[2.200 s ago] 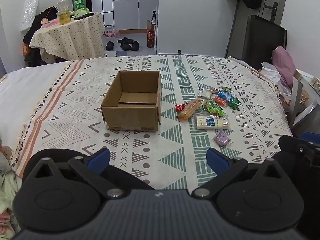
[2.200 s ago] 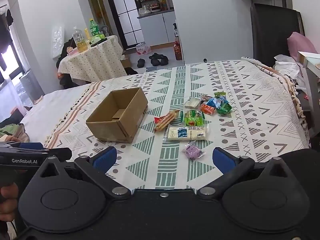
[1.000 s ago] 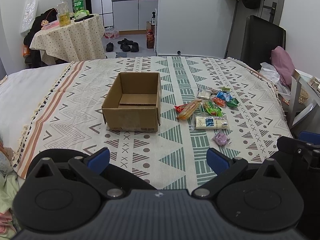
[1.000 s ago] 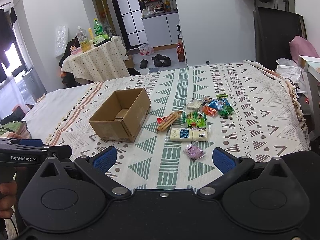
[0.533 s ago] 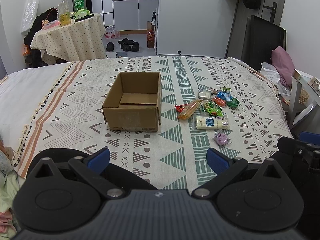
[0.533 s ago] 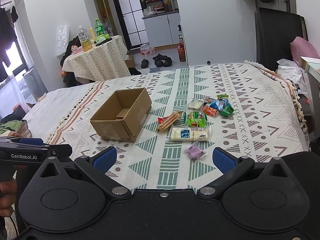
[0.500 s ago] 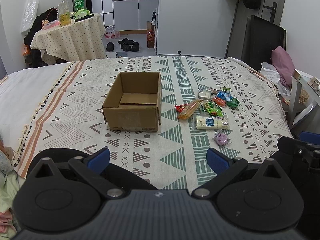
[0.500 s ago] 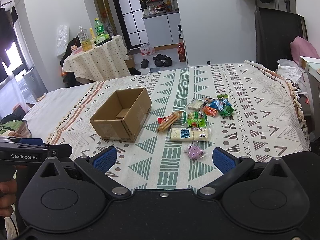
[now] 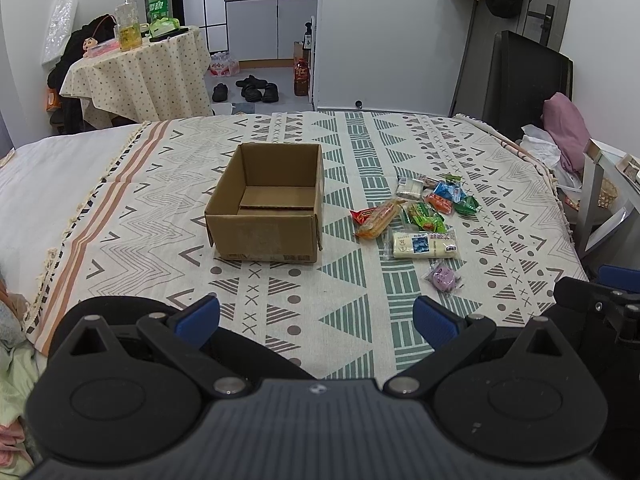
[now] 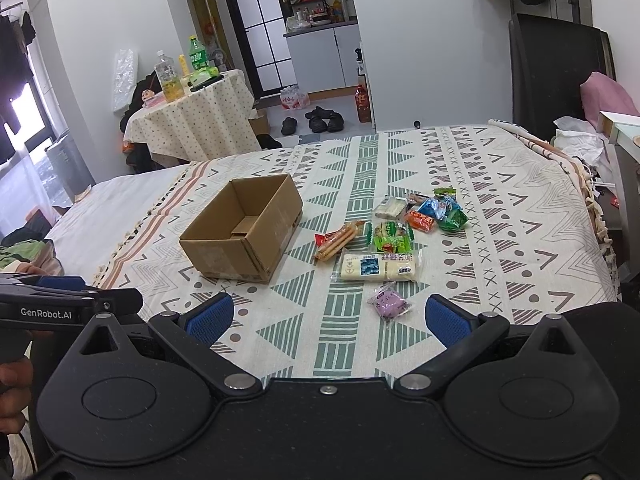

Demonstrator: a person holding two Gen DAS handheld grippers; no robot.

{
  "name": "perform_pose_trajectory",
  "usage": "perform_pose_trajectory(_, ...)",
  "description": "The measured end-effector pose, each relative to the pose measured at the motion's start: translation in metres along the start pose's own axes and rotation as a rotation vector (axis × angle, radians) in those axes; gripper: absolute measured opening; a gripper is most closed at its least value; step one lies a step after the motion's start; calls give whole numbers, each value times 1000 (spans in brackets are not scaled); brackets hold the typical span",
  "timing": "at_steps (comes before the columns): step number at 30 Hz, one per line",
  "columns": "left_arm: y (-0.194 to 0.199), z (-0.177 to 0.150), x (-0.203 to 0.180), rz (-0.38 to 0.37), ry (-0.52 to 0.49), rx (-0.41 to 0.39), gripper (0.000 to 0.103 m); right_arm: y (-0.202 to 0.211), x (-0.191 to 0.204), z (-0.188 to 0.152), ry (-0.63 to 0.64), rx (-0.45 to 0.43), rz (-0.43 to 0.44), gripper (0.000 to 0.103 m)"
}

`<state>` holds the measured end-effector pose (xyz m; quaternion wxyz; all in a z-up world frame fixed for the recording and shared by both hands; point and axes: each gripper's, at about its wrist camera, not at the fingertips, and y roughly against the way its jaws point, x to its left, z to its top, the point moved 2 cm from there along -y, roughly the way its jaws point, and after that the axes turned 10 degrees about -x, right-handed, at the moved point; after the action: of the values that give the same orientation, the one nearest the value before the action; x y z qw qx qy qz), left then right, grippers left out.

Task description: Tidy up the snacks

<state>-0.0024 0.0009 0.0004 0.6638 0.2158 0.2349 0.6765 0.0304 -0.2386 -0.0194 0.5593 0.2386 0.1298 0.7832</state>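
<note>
R cam (image 10: 327,318) view slightly higher, maybe.

Ahead lies a bed under a patterned blanket (image 9: 360,152), beyond it to the left a round table (image 9: 140,68) in dotted cloth, white walls, a glass-paned door (image 10: 260,24), shoes (image 9: 252,88) on grey floor.

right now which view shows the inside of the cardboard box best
The left wrist view. It looks squarely over the near wall of the cardboard box, showing the floor, a loose flap and nothing else inside. The right wrist view sees the box corner-on, so the near walls hide more of the floor.
</note>
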Motion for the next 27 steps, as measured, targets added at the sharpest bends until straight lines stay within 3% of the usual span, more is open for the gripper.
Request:
perform_pose_trajectory(17, -34, 8, -3, 10, -4, 22, 102, -21, -17, -1, -14, 21, 3, 103)
perform_pose_trajectory(27, -67, 15, -22, -36, 0, 28, 100, -50, -43, -4, -60, 62, 7, 103)
